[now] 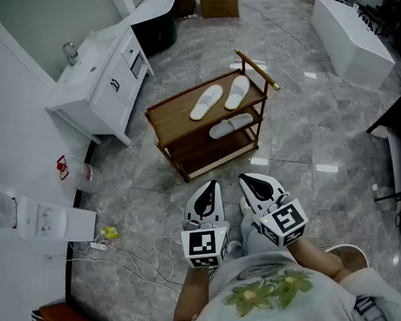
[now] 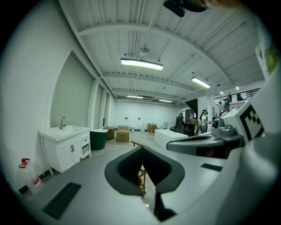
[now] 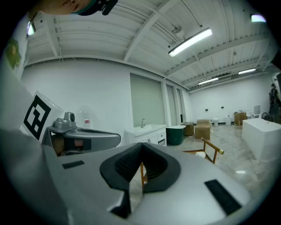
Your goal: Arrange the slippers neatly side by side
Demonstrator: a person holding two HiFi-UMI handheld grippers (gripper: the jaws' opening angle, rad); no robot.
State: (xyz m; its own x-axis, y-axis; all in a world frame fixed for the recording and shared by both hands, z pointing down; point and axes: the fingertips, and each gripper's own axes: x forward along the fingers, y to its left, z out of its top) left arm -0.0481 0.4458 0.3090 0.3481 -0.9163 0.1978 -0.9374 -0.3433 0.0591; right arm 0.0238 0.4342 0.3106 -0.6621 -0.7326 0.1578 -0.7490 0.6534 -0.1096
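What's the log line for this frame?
left gripper: shut, empty | right gripper: shut, empty | slippers: on cart top shelf, untouched

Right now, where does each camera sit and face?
Head view: on the person's head, facing steeply down at the wooden cart and slippers; left gripper, right gripper, shirt show.
Left gripper view: on the left gripper, facing roughly level past its shut jaws toward the vanity; right gripper at right.
Right gripper view: likewise on the right gripper; left gripper at left.
Shared: both gripper views show the vanity.
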